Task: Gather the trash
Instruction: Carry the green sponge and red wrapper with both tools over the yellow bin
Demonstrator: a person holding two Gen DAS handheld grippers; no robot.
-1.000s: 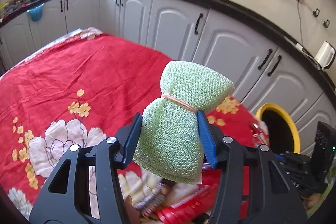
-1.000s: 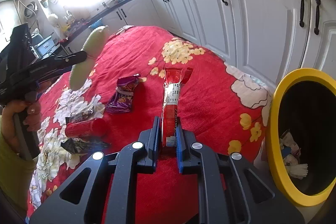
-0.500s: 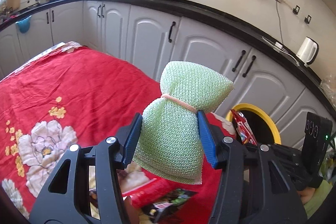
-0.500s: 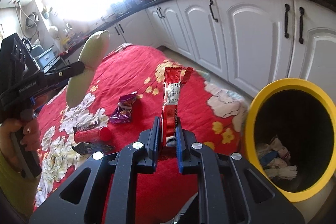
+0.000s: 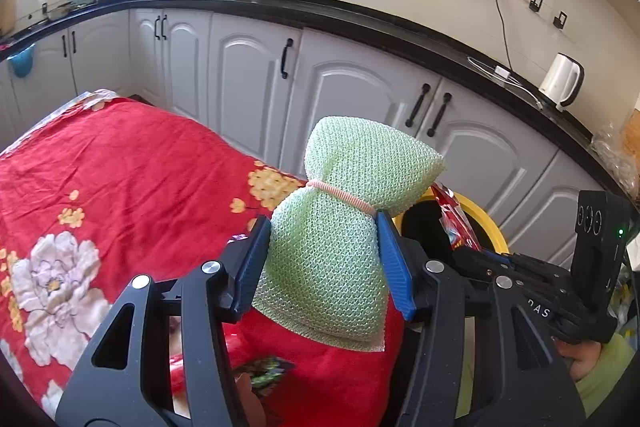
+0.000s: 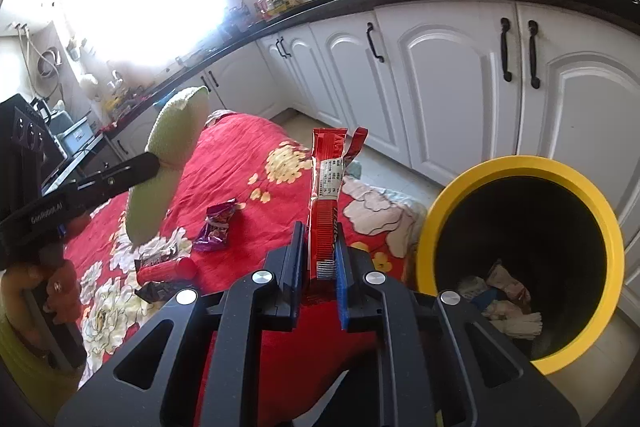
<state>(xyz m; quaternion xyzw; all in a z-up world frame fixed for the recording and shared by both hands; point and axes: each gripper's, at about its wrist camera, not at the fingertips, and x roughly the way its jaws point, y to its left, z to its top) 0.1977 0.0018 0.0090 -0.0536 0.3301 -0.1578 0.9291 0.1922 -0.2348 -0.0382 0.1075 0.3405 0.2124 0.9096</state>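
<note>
My left gripper [image 5: 324, 263] is shut on a green mesh sponge pouch [image 5: 344, 227] tied with a pink band, held above the red tablecloth [image 5: 120, 179]. It also shows in the right wrist view [image 6: 168, 155]. My right gripper [image 6: 318, 255] is shut on a long red snack wrapper [image 6: 326, 195], held upright just left of the yellow-rimmed bin [image 6: 452, 191]. The bin [image 5: 486, 217] holds crumpled paper. The wrapper also shows in the left wrist view [image 5: 456, 223]. On the cloth lie a purple wrapper [image 6: 216, 227], a red tube wrapper [image 6: 168, 269] and a dark wrapper [image 6: 156, 291].
White cabinets [image 6: 440, 75] with black handles run behind the table and bin under a black counter [image 5: 360, 19]. A white kettle [image 5: 560, 83] stands on the counter. The bin stands on the floor off the table's corner.
Both grippers have moved toward the bin end of the table. The red wrapper is now closer to the bin's rim. Both grips are unchanged.
</note>
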